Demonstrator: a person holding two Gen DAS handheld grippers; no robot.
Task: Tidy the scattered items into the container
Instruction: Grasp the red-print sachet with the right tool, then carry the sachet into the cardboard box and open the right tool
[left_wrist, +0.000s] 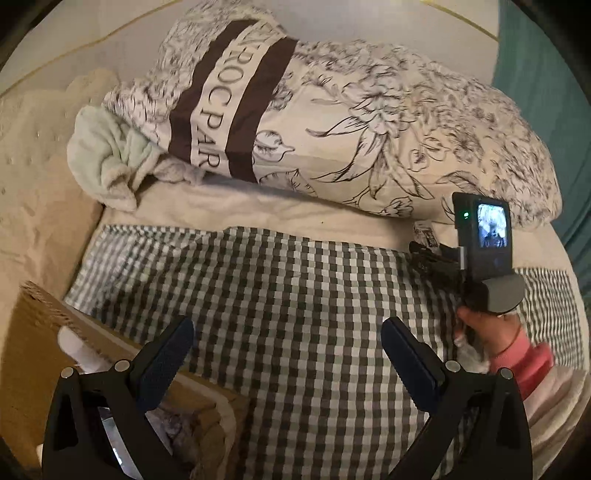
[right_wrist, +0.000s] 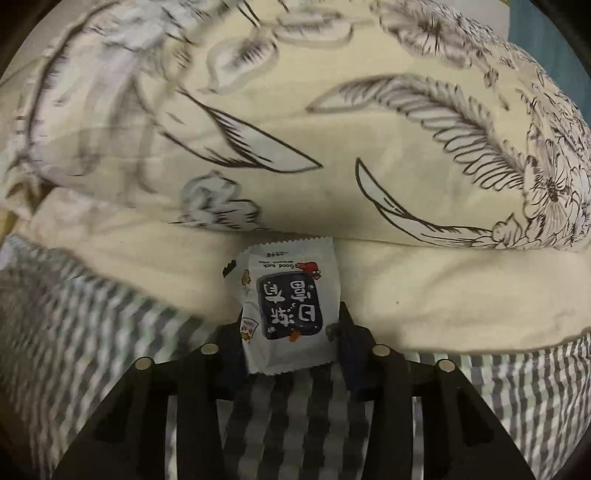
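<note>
R gripper (right_wrist: 291, 332) clamped on a small white snack packet (right_wrist: 286, 314), jaws closed on its two side edges, packet flat between the fingers w/ printed face up. Packet is off the bedding, held over the far edge of the checked blanket (right_wrist: 92, 332), just short of the floral pillow (right_wrist: 332, 147) (view blurred on the L side, so exact height above the blanket can't be told).

L gripper (left_wrist: 286, 354) spread wide, nothing in it, hovering over the checked blanket near its L edge. Cardboard box (left_wrist: 40, 332) sits at the blanket's near-L corner, partly under the L fingers; some contents visible inside, can't ID them. A mint towel (left_wrist: 107, 162) is bunched at the pillow's L end.

Handling, as judged: packet looks light, thin, crinkly film — slippery, deforms easily, contents possibly crushable. Side-edge pinch seems adequate; the crimped end seals would be the stiffer hold. Light squeeze only.

Step in hand, prob.: carry packet L to the box and release above it.
</note>
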